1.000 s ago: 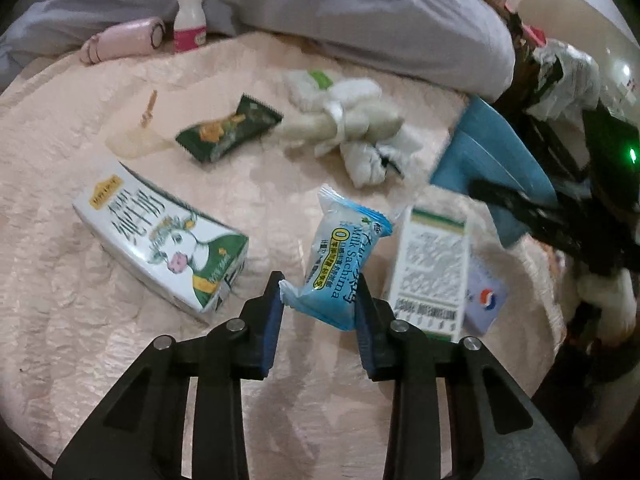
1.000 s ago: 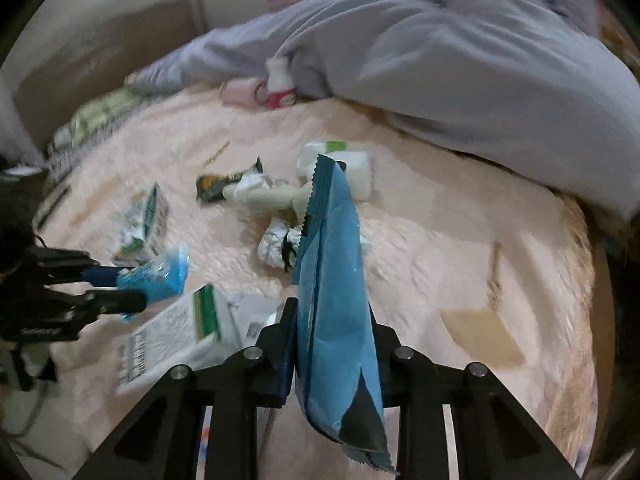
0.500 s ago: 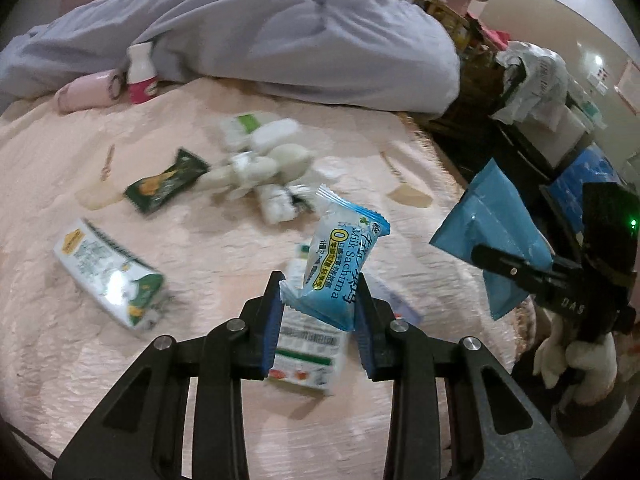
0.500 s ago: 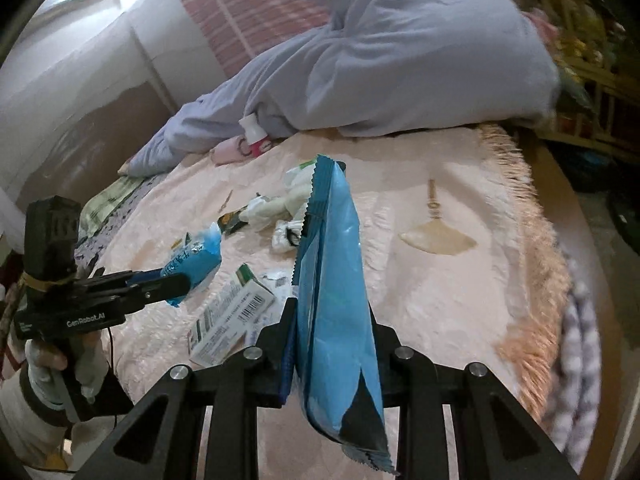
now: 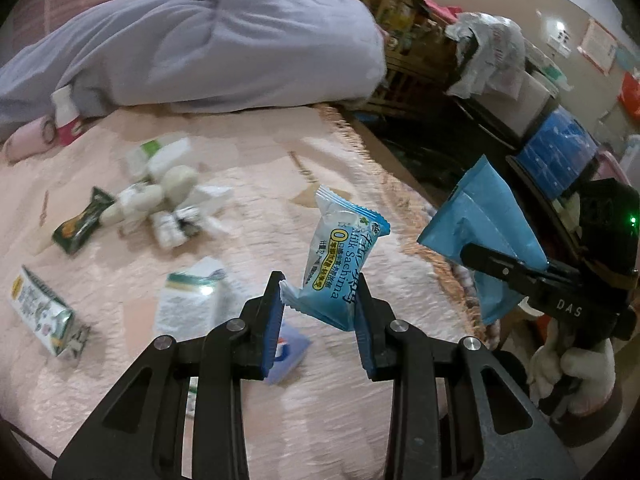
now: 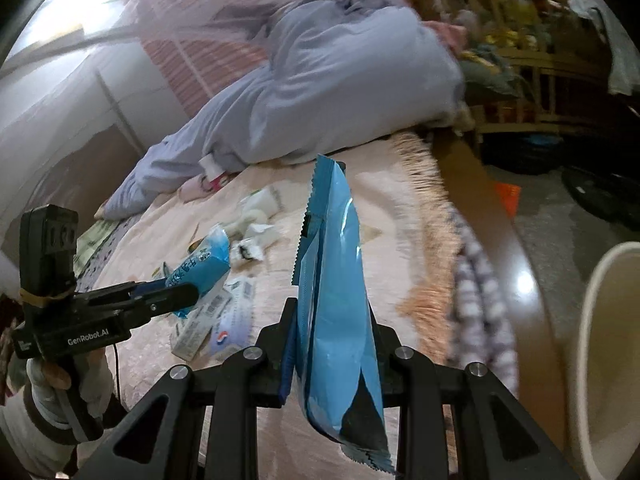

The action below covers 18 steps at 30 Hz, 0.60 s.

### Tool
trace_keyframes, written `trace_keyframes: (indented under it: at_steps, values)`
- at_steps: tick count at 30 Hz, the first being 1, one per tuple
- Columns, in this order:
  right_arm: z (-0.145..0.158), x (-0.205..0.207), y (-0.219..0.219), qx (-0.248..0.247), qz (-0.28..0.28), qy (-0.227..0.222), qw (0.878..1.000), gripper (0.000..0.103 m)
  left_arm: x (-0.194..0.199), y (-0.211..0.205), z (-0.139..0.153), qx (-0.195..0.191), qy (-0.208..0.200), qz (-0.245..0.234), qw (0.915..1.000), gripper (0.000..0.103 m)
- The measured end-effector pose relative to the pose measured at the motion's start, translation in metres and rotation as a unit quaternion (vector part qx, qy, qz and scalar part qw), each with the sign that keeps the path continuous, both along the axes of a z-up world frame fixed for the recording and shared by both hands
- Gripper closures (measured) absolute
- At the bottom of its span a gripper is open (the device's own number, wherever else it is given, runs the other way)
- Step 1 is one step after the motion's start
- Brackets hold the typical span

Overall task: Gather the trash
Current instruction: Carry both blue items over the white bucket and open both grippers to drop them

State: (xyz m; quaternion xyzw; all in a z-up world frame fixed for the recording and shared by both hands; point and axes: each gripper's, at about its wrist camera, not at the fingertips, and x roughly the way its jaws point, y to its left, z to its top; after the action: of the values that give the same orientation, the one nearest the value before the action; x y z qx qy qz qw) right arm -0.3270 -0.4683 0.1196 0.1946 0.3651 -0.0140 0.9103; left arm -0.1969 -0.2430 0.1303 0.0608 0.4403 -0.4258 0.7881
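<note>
Sachima wrapper (image 5: 340, 268), light blue, pinched in left hand-held gripper (image 5: 320, 304); right one (image 6: 332, 344) clamps blue pouch (image 6: 336, 304).

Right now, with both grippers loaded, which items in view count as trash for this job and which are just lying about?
Job items:
- Milk Sachima wrapper, in left gripper
- blue foil bag, in right gripper
- milk carton
- green snack wrapper
- crumpled tissues
- white bin, likely the drop spot

Lying about:
- grey duvet
- pink bottle
- wooden shelf
</note>
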Motion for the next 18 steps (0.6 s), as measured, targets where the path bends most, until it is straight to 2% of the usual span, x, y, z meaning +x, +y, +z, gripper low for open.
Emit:
trace_keyframes:
  at_steps: [10, 18]
  values:
    - [0.008, -0.049, -0.054, -0.002, -0.079, -0.002, 0.997, 0.077, -0.027, -0.061, 0.005, -0.006, 0.000, -0.053, 0.9986, 0.073]
    - [0.006, -0.091, -0.099, -0.002, -0.143, 0.006, 0.990, 0.077, -0.053, -0.119, 0.007, -0.008, 0.006, -0.110, 0.9939, 0.073]
